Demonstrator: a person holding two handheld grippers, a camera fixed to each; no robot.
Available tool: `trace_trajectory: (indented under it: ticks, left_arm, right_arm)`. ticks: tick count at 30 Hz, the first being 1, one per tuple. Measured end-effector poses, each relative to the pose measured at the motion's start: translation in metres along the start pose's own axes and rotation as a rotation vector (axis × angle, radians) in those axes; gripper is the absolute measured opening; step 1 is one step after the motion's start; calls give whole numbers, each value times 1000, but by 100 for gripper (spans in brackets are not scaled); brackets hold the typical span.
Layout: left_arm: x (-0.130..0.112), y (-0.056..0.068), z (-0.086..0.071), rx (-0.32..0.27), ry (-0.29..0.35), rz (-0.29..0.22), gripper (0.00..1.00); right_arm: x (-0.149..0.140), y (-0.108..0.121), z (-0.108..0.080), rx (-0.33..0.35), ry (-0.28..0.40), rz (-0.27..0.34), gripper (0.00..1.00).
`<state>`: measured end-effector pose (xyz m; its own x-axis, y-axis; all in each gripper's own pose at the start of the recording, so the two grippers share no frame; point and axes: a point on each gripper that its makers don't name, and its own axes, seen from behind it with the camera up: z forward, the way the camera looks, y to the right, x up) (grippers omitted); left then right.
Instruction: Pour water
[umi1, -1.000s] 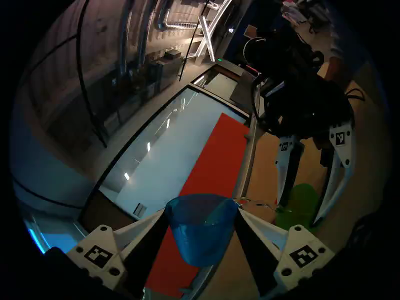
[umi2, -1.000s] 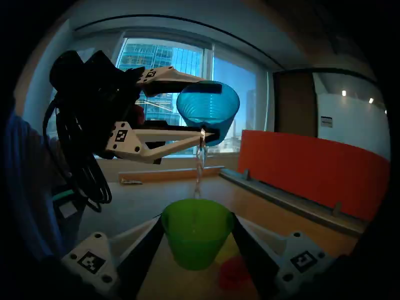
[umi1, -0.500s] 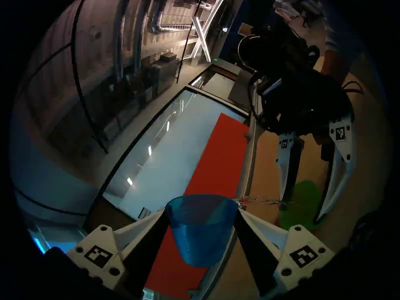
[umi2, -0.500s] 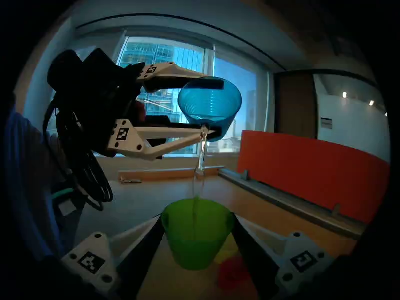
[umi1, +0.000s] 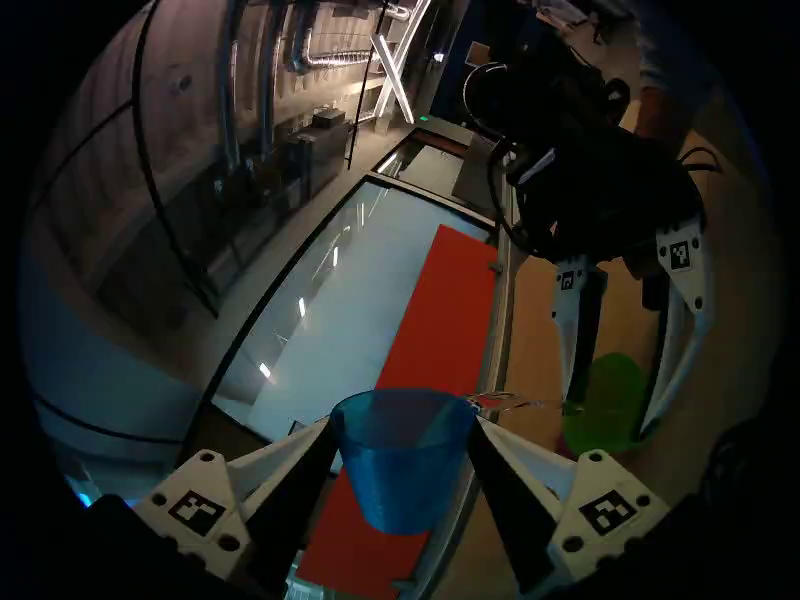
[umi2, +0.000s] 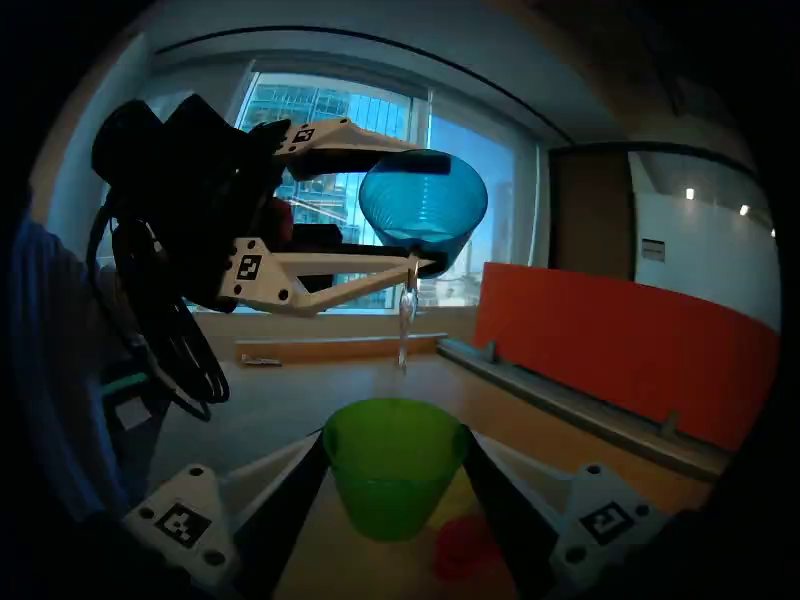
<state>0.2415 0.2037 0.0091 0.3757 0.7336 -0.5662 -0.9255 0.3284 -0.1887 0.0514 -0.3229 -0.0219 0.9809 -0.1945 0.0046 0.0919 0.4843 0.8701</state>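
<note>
My left gripper is shut on a blue plastic cup, tipped over on its side. In the right gripper view that blue cup hangs high between the left gripper's white fingers, and a thin stream of water falls from its rim. My right gripper is shut on an upright green cup directly below the stream. In the left gripper view the green cup sits between the right gripper's white fingers.
A wooden table lies under both cups. An orange partition with a grey rail runs along the table's right side. Large windows stand behind. A small red object lies just beyond the green cup. A blue sleeve is at left.
The blue cup has tipped a little further and risen slightly. The stream of water has thinned and now breaks up above the green cup.
</note>
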Motion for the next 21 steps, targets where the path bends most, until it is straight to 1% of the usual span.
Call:
trace_trajectory:
  ticks: [5, 21]
  left_arm:
    - [3, -3, -2, 2, 1, 24, 87]
    - [7, -5, -6, 5, 0, 90, 87]
  right_arm:
    - [0, 1, 0, -1, 1, -3, 93]
    - [2, 3, 0, -4, 4, -7, 93]
